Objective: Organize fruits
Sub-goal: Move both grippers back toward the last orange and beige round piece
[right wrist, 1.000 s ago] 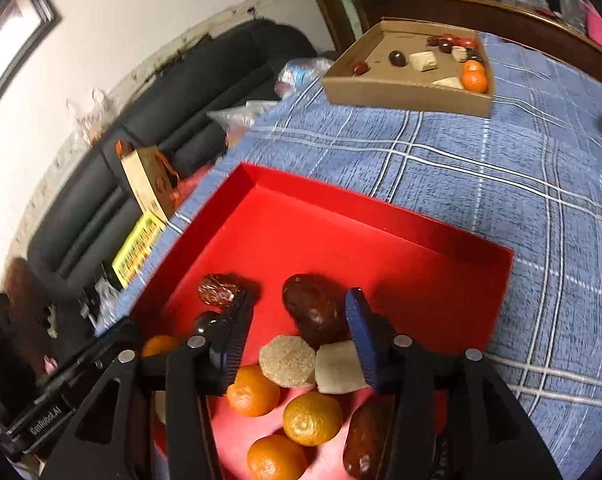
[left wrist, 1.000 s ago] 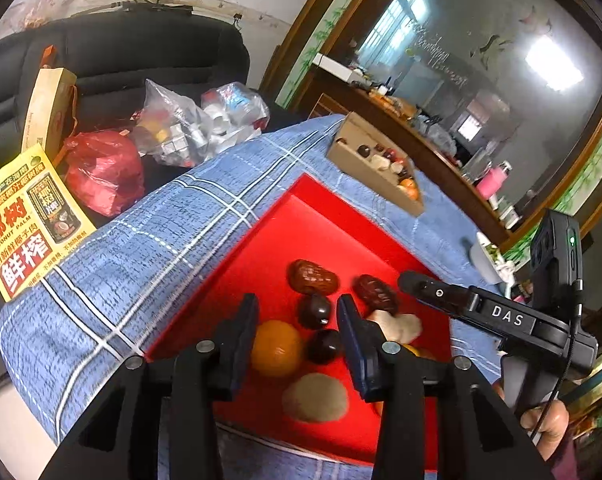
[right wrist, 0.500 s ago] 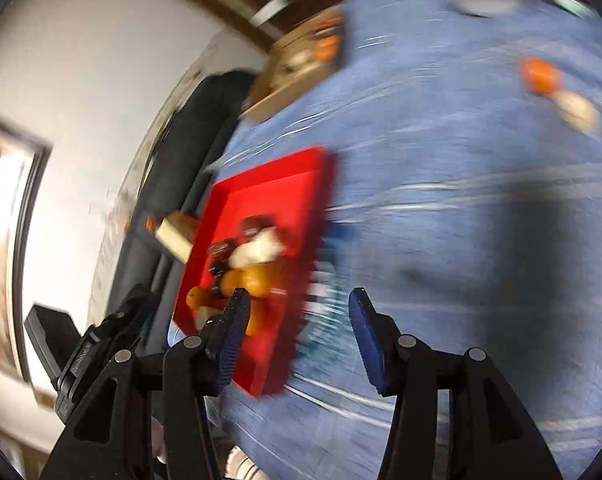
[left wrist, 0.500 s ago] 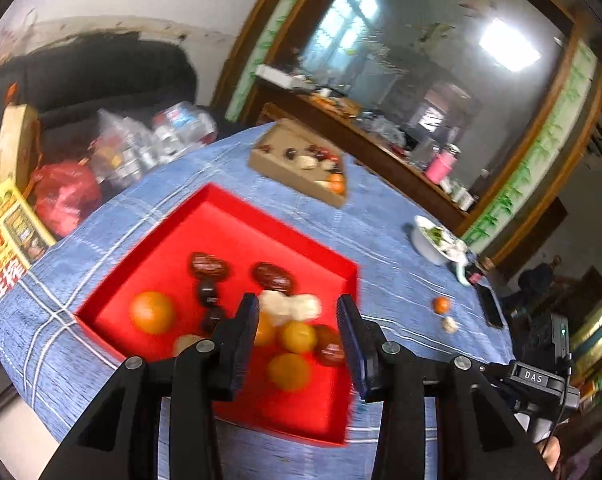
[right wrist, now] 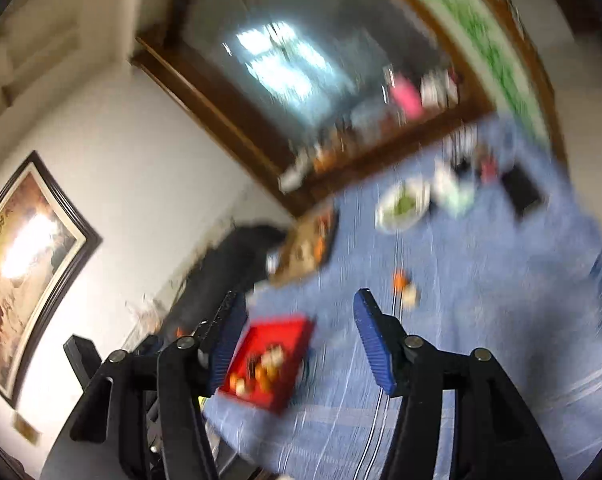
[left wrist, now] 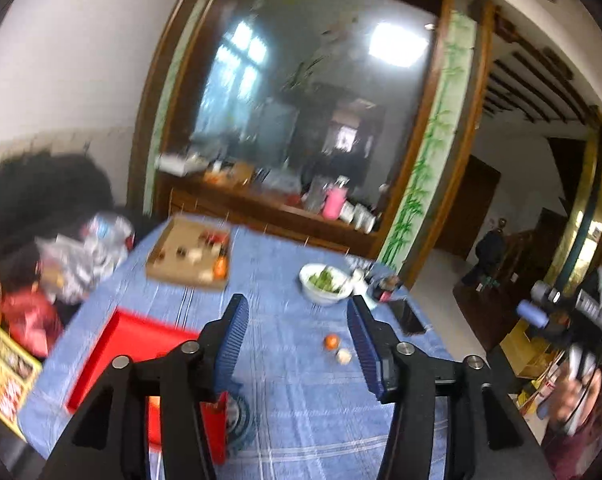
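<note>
My left gripper (left wrist: 297, 344) hangs high above the blue checked tablecloth (left wrist: 301, 412), its jaws opening with nothing between them. The red tray (left wrist: 137, 340) lies at the lower left, partly behind the left finger. My right gripper (right wrist: 301, 340) is also raised, jaws opening and empty. Below it, the red tray (right wrist: 273, 360) holds several oranges, dark dates and pale pieces. A loose orange (left wrist: 331, 341) and a pale piece (left wrist: 344, 356) lie on the cloth; both show blurred in the right wrist view, the orange (right wrist: 400, 279) and the piece (right wrist: 411, 294).
A cardboard box (left wrist: 189, 256) with several fruits sits at the table's far side. A white bowl of greens (left wrist: 325, 282), a dark bottle (left wrist: 387, 286) and a phone (left wrist: 407, 316) stand to the right. Bags (left wrist: 81, 256) lie on a black sofa at the left. A hand (left wrist: 573, 392) shows at the far right.
Both grippers rose and pulled back from the fruits in the red tray, so the whole table now shows. The right one swung right. Both jaws stand wider.
</note>
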`<state>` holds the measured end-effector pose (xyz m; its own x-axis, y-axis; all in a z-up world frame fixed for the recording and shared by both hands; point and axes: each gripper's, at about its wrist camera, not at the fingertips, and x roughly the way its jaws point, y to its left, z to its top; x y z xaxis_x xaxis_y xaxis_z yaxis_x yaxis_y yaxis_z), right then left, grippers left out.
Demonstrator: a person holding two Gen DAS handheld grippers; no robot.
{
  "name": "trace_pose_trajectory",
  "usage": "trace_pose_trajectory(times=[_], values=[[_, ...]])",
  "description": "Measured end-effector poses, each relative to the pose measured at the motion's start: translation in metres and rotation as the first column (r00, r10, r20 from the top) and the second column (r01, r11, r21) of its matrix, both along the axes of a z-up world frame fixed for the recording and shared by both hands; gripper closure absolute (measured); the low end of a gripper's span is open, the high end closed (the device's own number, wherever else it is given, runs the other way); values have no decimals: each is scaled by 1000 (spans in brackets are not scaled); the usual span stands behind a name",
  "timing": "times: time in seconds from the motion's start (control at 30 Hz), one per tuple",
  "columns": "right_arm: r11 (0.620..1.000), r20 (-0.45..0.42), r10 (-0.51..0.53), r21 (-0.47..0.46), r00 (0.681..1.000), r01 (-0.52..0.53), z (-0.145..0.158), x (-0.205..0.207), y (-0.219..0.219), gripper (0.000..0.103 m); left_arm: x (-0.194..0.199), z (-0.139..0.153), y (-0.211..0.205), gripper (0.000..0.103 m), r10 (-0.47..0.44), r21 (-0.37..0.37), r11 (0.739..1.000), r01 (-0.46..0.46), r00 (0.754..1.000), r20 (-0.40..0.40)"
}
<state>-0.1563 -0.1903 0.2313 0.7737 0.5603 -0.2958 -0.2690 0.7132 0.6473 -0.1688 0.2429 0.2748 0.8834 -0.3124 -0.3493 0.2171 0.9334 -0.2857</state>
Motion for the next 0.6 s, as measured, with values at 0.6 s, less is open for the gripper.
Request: trace_pose_trajectory(times=[0.6], values=[[904,-176,-57,-428,983,-24,-113,164,67,52,165,-115,-70,50,-126,-11,992,130,934,-334]])
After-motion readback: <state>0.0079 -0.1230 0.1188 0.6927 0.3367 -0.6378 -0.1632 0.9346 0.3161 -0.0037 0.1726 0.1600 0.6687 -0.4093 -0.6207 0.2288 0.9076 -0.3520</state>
